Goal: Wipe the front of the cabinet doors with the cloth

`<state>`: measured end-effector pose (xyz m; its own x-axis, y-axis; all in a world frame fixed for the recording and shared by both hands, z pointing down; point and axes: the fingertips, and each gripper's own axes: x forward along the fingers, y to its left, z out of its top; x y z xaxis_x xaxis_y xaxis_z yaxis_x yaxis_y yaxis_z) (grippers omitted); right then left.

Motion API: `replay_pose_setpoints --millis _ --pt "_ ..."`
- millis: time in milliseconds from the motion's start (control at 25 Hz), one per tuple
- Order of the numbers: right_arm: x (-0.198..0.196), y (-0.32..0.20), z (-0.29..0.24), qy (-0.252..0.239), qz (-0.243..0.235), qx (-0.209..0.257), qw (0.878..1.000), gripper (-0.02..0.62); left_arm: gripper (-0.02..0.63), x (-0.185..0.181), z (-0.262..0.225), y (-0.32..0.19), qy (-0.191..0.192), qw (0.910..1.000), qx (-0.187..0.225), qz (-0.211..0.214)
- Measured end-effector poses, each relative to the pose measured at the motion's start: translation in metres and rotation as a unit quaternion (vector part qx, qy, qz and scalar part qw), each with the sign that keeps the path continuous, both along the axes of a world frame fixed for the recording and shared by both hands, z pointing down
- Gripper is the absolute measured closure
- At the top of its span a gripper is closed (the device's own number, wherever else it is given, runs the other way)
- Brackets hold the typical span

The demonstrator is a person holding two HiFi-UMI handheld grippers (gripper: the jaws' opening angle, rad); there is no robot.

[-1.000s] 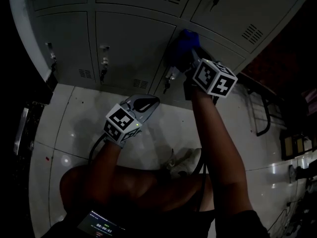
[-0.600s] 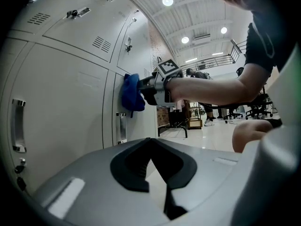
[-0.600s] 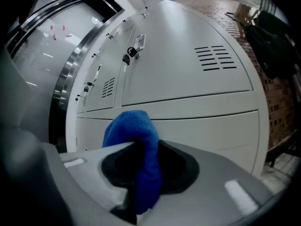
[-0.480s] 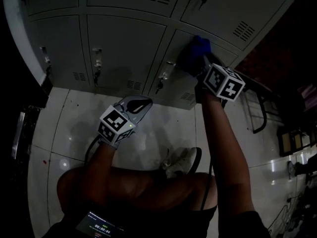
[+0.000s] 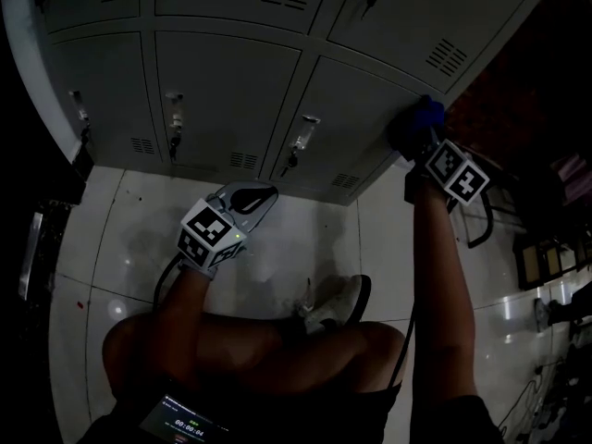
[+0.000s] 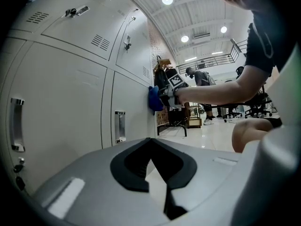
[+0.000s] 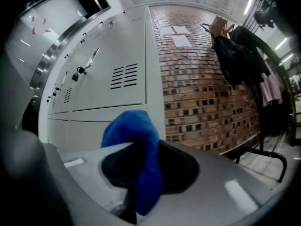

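Pressing the cloth (image 5: 418, 118) against the cabinet doors (image 5: 231, 81), you have your right gripper (image 5: 418, 139) at the far right edge of the lower right-hand door, just beside the cabinet's outer corner. In the right gripper view the jaws are clamped on a fold of the blue cloth (image 7: 134, 131), with a bunched lump standing ahead of the tips and a tail hanging below them.

The main risk is running off the metal. The brick wall (image 7: 207, 79) begins right past that corner, so any more travel to the right probably carries the cloth off the door and drags it across rough brick, which could tug it out of the jaws.

The grip is the second worry. Only a narrow fold looks pinched, so a hard sideways drag may work the cloth loose and drop it to the floor (image 5: 305, 239). If the lump flattens or shifts aside, the bare jaw tips could scrape the painted door.

On a pass back to the left, watch the latch (image 5: 303, 137) standing out from this door and the vent slots (image 5: 344, 181) low on it. The loose tail could catch on either one.

Your left gripper (image 5: 264, 192) hangs low over the floor, well apart from the doors, its jaws drawn together with nothing between them (image 6: 155, 173). It carries no cloth, so it cannot steady or recover anything quickly if the right one loses its hold.
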<state>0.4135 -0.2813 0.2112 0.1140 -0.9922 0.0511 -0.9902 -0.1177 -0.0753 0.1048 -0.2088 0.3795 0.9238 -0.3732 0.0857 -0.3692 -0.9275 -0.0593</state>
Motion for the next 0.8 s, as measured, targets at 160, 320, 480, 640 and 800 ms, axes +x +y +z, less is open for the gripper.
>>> replay_pose_setpoints --millis 160,320,480,640,800 --pt "0.023 0.007 0.002 -0.015 0.019 0.002 1.0 0.518 0.606 0.001 0.001 0.0 -0.001 1.0 0.0 0.002" --pt "0.021 0.013 0.003 -0.008 0.025 0.004 1.0 0.518 0.605 0.0 0.0 -0.001 0.001 1.0 -0.001 0.0" --pt "-0.011 0.018 -0.005 -0.016 -0.006 0.025 1.0 0.518 0.605 -0.001 -0.001 -0.002 0.005 1.0 -0.004 -0.003" --pt "-0.069 0.012 -0.005 -0.027 -0.057 0.037 0.997 0.518 0.606 -0.001 -0.003 -0.003 0.009 0.9999 -0.004 -0.006" --pt "-0.133 -0.007 0.016 -0.021 -0.109 0.016 0.994 0.518 0.606 -0.003 -0.008 -0.003 0.015 0.9999 -0.003 -0.007"
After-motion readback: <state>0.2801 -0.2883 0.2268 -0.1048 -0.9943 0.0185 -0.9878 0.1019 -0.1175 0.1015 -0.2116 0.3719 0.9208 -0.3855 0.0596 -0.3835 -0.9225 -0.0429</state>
